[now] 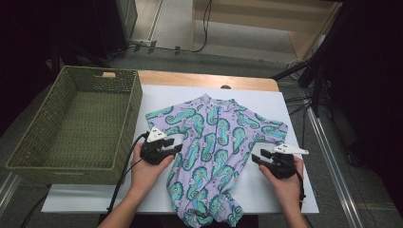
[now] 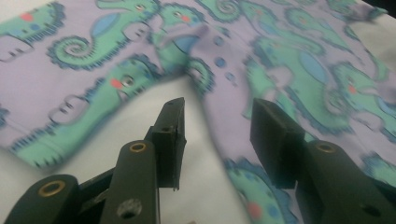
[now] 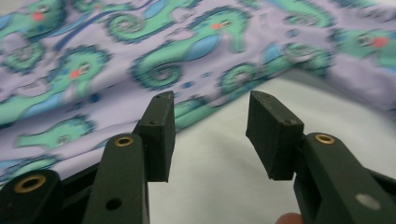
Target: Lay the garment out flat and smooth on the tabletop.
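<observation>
A white sheet (image 1: 266, 102) covers a wooden table, with a green woven basket (image 1: 76, 126) standing empty at its left edge and dark floor and cables beyond. On the sheet lies a child's purple swimsuit (image 1: 209, 152) printed with seahorses, spread flat, neck away from the person and legs hanging toward the near edge.

The left gripper (image 1: 177, 148) sits at the suit's left side just under the sleeve; its jaws stand apart, gripping nothing – one over bare sheet, the other above the cloth edge. The right gripper (image 1: 255, 158) waits just beside the suit's right side, jaws likewise apart and empty.

The suit looks thin, stretchy and light (probably a little slick), so it should sag and fold wherever it is lifted – a pinch at a side seam or a sleeve hem seems the best hold.
</observation>
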A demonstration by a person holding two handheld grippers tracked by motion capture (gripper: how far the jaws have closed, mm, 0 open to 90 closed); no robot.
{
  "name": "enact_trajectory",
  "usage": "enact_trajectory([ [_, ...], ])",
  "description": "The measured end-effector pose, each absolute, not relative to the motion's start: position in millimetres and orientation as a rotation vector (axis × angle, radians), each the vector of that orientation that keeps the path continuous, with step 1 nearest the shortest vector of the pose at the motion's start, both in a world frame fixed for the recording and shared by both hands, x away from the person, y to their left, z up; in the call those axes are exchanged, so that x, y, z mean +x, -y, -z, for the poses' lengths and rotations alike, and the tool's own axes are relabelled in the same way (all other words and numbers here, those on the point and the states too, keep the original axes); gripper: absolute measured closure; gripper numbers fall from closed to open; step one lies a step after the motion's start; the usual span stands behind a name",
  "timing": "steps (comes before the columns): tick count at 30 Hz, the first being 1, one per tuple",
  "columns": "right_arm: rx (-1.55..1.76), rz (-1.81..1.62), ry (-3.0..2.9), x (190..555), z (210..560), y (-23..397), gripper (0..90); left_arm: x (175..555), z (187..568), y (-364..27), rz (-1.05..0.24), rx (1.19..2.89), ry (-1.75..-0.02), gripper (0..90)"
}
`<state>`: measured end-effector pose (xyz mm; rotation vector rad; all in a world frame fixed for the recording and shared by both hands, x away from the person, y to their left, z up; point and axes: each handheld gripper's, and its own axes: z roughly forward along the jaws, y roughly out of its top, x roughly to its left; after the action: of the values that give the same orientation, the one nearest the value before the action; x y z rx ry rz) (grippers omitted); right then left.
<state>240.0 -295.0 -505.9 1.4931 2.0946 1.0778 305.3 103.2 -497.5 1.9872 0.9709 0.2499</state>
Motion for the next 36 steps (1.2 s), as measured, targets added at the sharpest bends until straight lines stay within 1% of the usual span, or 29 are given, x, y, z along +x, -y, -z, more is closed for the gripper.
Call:
enact_trajectory([
  [4, 1.529, -1.108, -2.126, 229.4, 510.6, 275.8, 49.9, 288.1, 500.6, -103.1, -0.231, 2.032, -0.969, 54.3],
  [8, 1.583, -1.122, -2.137, 220.1, 513.2, 252.2, 43.1, 270.6, 506.8, -101.1, -0.220, 2.079, -0.983, 54.3],
  [10, 1.587, -1.105, -2.150, 218.0, 514.0, 243.9, 41.9, 263.8, 510.0, -98.5, -0.240, 2.100, -0.981, 54.4],
  [12, 1.592, -1.053, -2.160, 216.8, 516.4, 236.7, 42.8, 259.5, 509.1, -96.2, -0.270, 2.113, -0.998, 58.0],
  [13, 1.585, -1.029, -2.159, 215.6, 518.5, 233.4, 44.5, 258.3, 508.9, -94.8, -0.275, 2.123, -0.995, 61.3],
  [14, 1.563, -0.997, -2.151, 214.2, 518.7, 231.5, 49.9, 257.6, 508.8, -94.0, -0.279, 2.128, -0.992, 65.5],
  [17, 1.474, -0.931, -2.178, 212.4, 517.8, 228.6, 79.0, 255.8, 509.9, -92.1, -0.245, 2.132, -0.974, 82.7],
  [19, 1.438, -0.932, -2.207, 212.5, 517.5, 229.1, 86.6, 255.5, 509.2, -92.4, -0.216, 2.130, -0.963, 85.8],
  [21, 1.441, -0.920, -2.206, 214.3, 515.6, 233.5, 87.1, 255.8, 508.8, -95.2, -0.171, 2.114, -0.970, 86.3],
  [23, 1.478, -0.936, -2.177, 215.9, 514.0, 245.6, 87.2, 255.4, 508.6, -100.1, -0.178, 2.111, -0.984, 86.3],
  [27, 1.556, -0.939, -2.099, 215.5, 515.9, 276.5, 87.1, 256.6, 509.8, -109.1, -0.134, 2.099, -0.998, 86.2],
  [31, 1.560, -0.927, -2.069, 216.7, 520.0, 289.0, 86.4, 255.8, 508.3, -108.8, -0.102, 2.113, -0.980, 85.8],
  [32, 1.550, -0.936, -2.067, 216.6, 519.9, 288.8, 84.4, 255.6, 508.0, -108.9, -0.098, 2.116, -0.974, 85.0],
  [35, 1.491, -0.952, -2.058, 212.1, 514.8, 283.6, 71.6, 253.5, 505.2, -112.1, -0.106, 2.096, -0.943, 72.5],
  [36, 1.469, -0.985, -2.061, 209.7, 511.6, 282.3, 68.6, 252.6, 503.9, -114.5, -0.107, 2.081, -0.944, 69.9],
])
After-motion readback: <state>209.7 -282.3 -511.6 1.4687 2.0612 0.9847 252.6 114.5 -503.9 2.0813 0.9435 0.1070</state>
